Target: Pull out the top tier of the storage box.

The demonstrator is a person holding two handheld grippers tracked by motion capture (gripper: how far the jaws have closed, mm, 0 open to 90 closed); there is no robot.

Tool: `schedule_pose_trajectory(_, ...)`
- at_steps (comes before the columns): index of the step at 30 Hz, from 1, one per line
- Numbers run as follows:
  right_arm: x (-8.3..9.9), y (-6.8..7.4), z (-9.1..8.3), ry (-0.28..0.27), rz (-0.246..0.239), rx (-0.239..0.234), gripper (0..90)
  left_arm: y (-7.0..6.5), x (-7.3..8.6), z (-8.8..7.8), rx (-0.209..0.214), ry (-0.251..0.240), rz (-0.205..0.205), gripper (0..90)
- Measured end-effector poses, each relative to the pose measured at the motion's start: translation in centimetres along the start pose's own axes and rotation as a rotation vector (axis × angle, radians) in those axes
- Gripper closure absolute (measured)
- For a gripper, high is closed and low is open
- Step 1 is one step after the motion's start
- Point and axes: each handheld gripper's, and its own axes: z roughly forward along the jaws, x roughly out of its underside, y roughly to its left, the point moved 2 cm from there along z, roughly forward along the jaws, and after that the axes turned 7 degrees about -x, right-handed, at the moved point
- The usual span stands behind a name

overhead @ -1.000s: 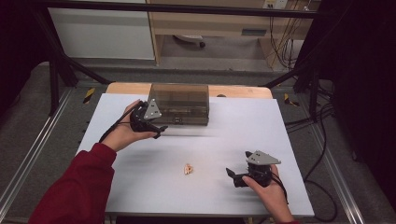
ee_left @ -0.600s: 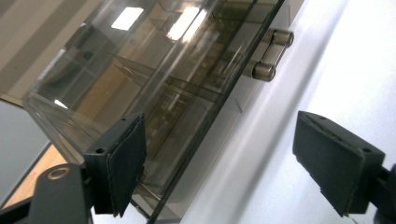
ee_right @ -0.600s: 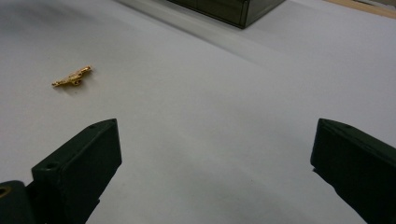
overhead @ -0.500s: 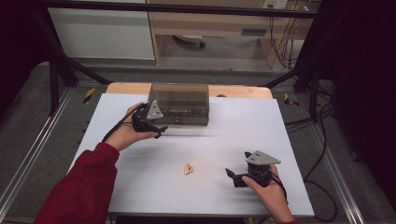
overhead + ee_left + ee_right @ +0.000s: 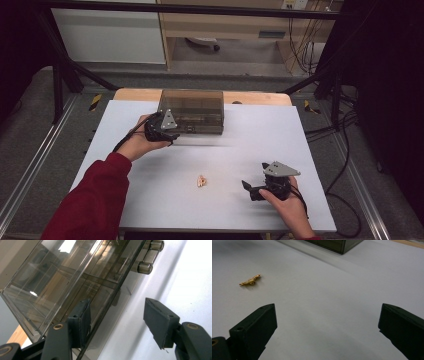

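While closing on smoked acrylic box point(image 5: 75, 285) edge: L gripper point(image 5: 120, 322) jaws half-spread, pads not yet pressing; R gripper point(image 5: 324, 335) wide apart nr gold clip point(image 5: 250, 280).

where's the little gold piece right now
In the high view the small gold piece lies loose on the white table, near the front and about mid-width, left of the right gripper and well in front of the smoky clear box.

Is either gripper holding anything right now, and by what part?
Nothing held. The left gripper, jaws just closing, straddles the smoky plastic box front edge without pressing; the right gripper is open.
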Motion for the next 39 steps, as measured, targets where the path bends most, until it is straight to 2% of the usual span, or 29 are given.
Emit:
schedule_pose_trajectory(19, 0.0, 0.0, 0.1, 0.004, 0.0, 0.002, 2.5, 0.2, 0.3, 0.2, -0.011, 0.012, 0.015, 48.6)
schedule_pose_trajectory(24, 0.0, 0.0, 0.1, 0.004, 0.001, 0.003, 2.6, 0.4, 0.4, 0.0, -0.004, 0.007, 0.014, 55.3)
schedule_pose_trajectory(32, 0.1, 0.0, 0.1, 0.008, 0.002, 0.003, 2.6, 0.4, 0.5, -0.2, 0.009, 0.008, 0.026, 57.0)
schedule_pose_trajectory(39, 0.1, 0.0, 0.1, 0.008, 0.002, 0.002, 2.6, 0.2, 0.7, -0.6, 0.026, 0.007, 0.057, 59.1)
